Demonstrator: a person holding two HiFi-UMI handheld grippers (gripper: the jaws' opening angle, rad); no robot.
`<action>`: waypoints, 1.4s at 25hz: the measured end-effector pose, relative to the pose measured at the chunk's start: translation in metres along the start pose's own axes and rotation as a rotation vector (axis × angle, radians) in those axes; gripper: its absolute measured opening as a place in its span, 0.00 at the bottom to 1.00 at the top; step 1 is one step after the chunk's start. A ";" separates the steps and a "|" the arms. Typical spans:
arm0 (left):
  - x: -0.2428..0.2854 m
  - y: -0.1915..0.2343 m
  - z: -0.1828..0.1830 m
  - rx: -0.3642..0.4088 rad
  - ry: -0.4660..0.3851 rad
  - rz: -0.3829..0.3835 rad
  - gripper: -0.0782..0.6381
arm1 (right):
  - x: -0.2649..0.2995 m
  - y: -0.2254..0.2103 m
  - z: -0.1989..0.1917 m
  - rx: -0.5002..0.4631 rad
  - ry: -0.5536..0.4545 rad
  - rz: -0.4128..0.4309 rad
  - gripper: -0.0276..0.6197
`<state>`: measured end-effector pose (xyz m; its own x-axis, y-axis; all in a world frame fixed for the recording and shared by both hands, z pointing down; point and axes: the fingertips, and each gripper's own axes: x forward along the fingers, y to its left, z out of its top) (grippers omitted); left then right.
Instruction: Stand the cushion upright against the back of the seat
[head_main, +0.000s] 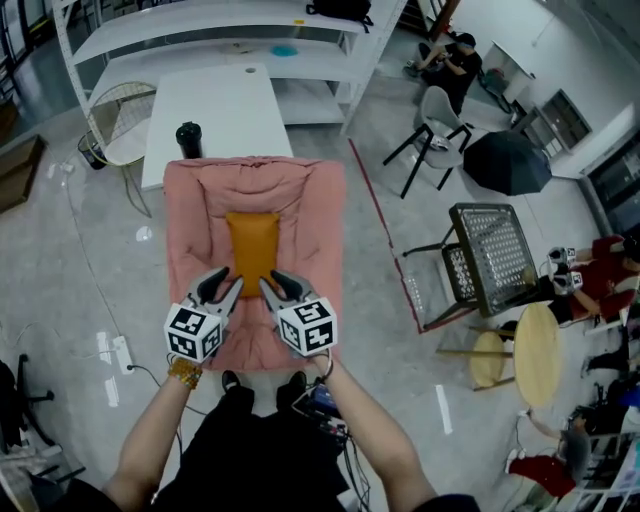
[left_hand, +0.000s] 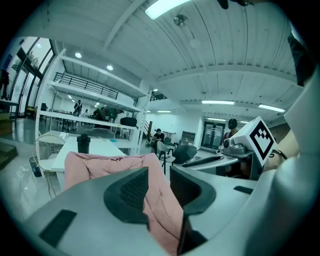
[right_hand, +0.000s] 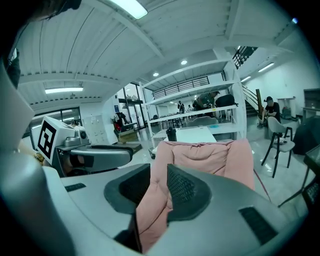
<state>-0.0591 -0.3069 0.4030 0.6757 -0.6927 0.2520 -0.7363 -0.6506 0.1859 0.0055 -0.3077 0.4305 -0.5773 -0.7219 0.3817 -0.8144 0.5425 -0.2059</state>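
An orange cushion lies flat in the middle of a pink padded seat, whose back rises at the far side. My left gripper and right gripper sit side by side at the cushion's near edge, one at each corner. In the left gripper view a fold of pink fabric fills the gap of the left gripper. The right gripper view shows pink fabric pinched likewise in the right gripper. Whether that fabric is the seat's padding or the cushion's underside I cannot tell.
Behind the seat stands a white table with a black bottle, beside it a white wire chair. White shelves run along the back. To the right are a black mesh chair and a round wooden table.
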 end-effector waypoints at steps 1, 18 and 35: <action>-0.005 0.001 0.001 0.004 -0.010 0.000 0.30 | -0.001 0.005 0.001 -0.012 -0.007 -0.014 0.21; -0.103 -0.052 -0.018 0.051 -0.073 0.004 0.17 | -0.076 0.111 0.004 -0.124 -0.162 -0.060 0.13; -0.221 -0.215 -0.051 0.108 -0.107 0.089 0.16 | -0.237 0.182 -0.064 -0.156 -0.221 -0.020 0.12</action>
<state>-0.0515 0.0019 0.3558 0.6125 -0.7742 0.1597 -0.7889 -0.6113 0.0624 -0.0024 -0.0103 0.3603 -0.5739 -0.8000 0.1751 -0.8169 0.5744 -0.0529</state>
